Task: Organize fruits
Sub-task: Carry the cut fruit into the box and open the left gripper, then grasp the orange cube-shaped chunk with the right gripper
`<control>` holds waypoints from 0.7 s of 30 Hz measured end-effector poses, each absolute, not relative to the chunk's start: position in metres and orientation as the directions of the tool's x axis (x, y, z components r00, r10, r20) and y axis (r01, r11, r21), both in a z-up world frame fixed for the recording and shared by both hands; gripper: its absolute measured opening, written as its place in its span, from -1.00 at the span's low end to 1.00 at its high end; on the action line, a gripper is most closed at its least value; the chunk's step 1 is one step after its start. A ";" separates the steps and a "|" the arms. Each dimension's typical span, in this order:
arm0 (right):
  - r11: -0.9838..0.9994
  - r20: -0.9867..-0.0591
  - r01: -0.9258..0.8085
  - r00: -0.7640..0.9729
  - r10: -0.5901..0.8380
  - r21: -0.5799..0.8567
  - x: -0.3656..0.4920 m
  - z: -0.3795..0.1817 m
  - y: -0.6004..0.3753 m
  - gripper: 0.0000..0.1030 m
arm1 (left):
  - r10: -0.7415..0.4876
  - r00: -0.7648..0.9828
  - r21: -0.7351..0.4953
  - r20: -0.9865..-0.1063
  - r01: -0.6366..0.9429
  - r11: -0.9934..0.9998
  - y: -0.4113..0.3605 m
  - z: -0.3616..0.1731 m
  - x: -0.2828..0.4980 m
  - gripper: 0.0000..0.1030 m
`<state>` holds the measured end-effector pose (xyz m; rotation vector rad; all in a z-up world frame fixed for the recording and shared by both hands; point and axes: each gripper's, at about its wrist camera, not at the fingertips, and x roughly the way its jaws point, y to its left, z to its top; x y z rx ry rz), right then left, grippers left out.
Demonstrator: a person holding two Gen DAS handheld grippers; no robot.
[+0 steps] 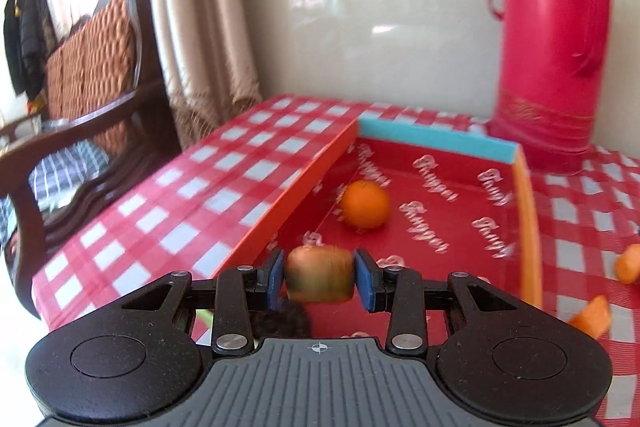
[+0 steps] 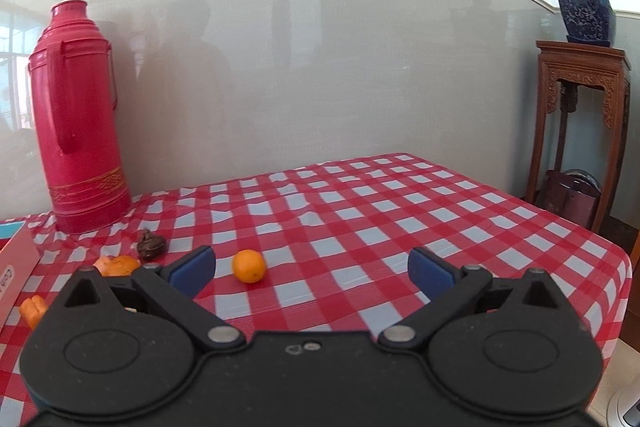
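The left gripper (image 1: 320, 279) has its jaws clamped on a brownish-green, kiwi-like fruit (image 1: 320, 279), blurred, held above the near end of the red box (image 1: 436, 143); an orange (image 1: 365, 203) already lies inside, just ahead by the left wall. The right gripper (image 2: 312, 269) hangs with jaws spread wide and empty, a small orange (image 2: 249, 265) on the counter (image 2: 400, 211) ahead, slightly left of centre.
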<state>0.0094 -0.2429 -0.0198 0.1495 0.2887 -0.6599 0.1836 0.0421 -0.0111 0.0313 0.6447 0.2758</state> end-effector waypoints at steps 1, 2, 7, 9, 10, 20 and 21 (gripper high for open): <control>0.786 -0.311 0.617 0.756 -0.576 0.042 0.011 -0.020 -0.242 0.89 | 0.258 0.756 0.100 -0.601 -0.249 0.963 0.045 -0.011 0.185 -0.27; 0.790 -0.310 0.611 0.760 -0.572 0.039 0.012 -0.020 -0.239 0.89 | 0.253 0.752 0.088 -0.609 -0.253 0.964 0.048 -0.012 0.185 -0.27; 0.816 -0.311 0.577 0.782 -0.540 0.035 0.017 -0.021 -0.230 0.89 | 0.238 0.741 0.053 -0.628 -0.264 0.963 0.055 -0.013 0.184 0.22; 0.824 -0.311 0.565 0.790 -0.528 0.035 0.018 -0.021 -0.226 0.89 | 0.226 0.754 0.036 -0.617 -0.259 0.965 0.057 -0.011 0.180 0.26; 0.829 -0.311 0.557 0.795 -0.521 0.035 0.019 -0.021 -0.225 0.89 | 0.220 0.760 0.029 -0.611 -0.256 0.966 0.058 -0.009 0.177 0.29; 0.905 -0.333 0.422 0.861 -0.384 0.048 0.035 -0.022 -0.200 0.89 | 0.283 0.814 0.019 -0.507 -0.318 0.948 0.082 0.016 0.140 0.85; 0.913 -0.334 0.406 0.867 -0.369 0.044 0.037 -0.022 -0.196 0.89 | 0.289 0.814 0.013 -0.505 -0.327 0.945 0.088 0.018 0.136 0.85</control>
